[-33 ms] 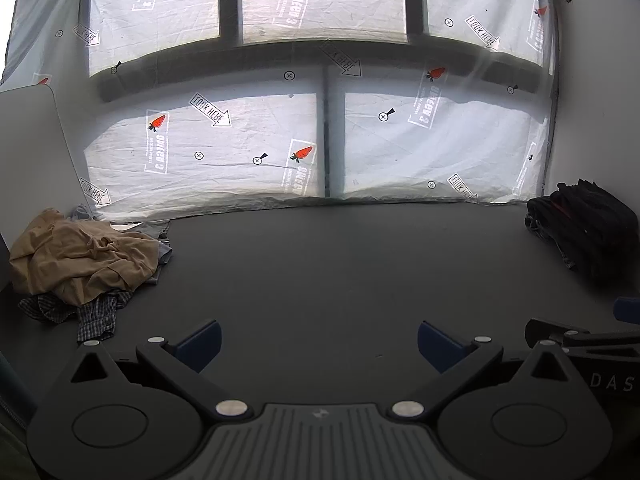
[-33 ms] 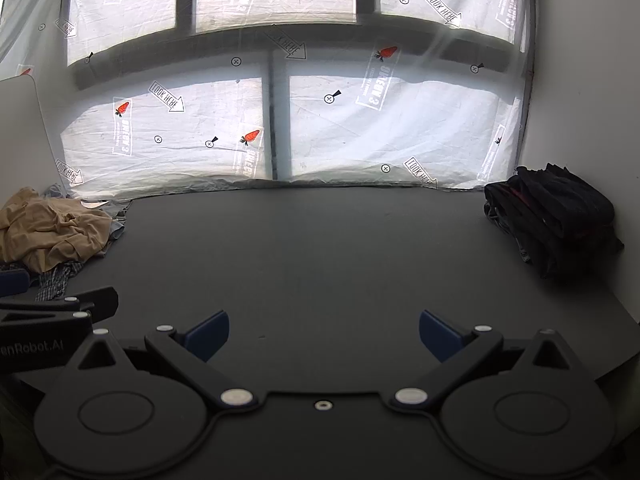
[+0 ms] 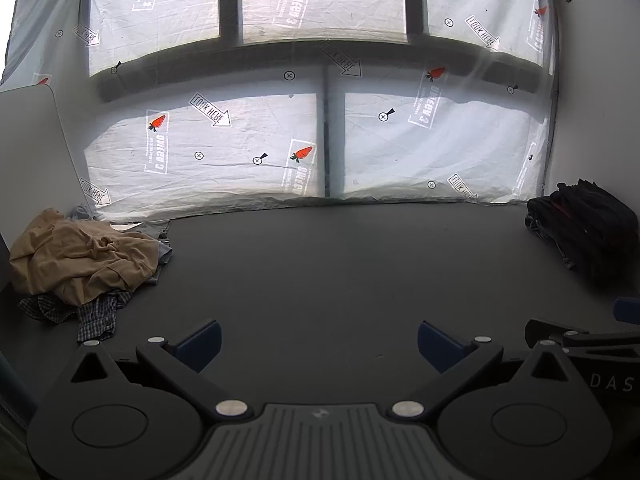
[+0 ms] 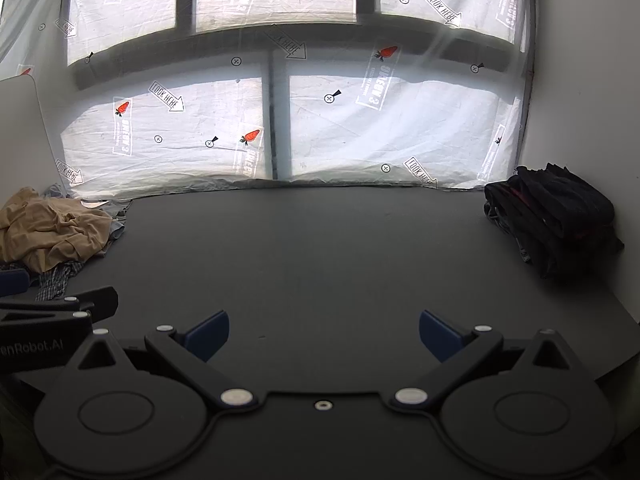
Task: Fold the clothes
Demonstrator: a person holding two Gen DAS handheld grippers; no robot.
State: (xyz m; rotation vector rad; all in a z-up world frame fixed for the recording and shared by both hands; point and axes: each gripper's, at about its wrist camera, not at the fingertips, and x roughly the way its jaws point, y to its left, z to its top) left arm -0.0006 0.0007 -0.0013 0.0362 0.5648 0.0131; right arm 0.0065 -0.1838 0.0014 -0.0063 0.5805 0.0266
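Note:
A crumpled tan garment (image 3: 80,256) lies in a heap at the table's far left, on top of a checked shirt (image 3: 92,316) and a grey piece. It also shows in the right wrist view (image 4: 52,232). A stack of dark clothes (image 3: 584,228) sits at the far right, also seen in the right wrist view (image 4: 552,212). My left gripper (image 3: 318,340) is open and empty, low over the dark table (image 3: 340,264). My right gripper (image 4: 324,334) is open and empty beside it, to the right.
A window covered in printed plastic sheeting (image 3: 320,120) runs behind the table. White walls stand left and right. The table's right edge (image 4: 624,308) curves near the right gripper. Each gripper's body shows in the other's view.

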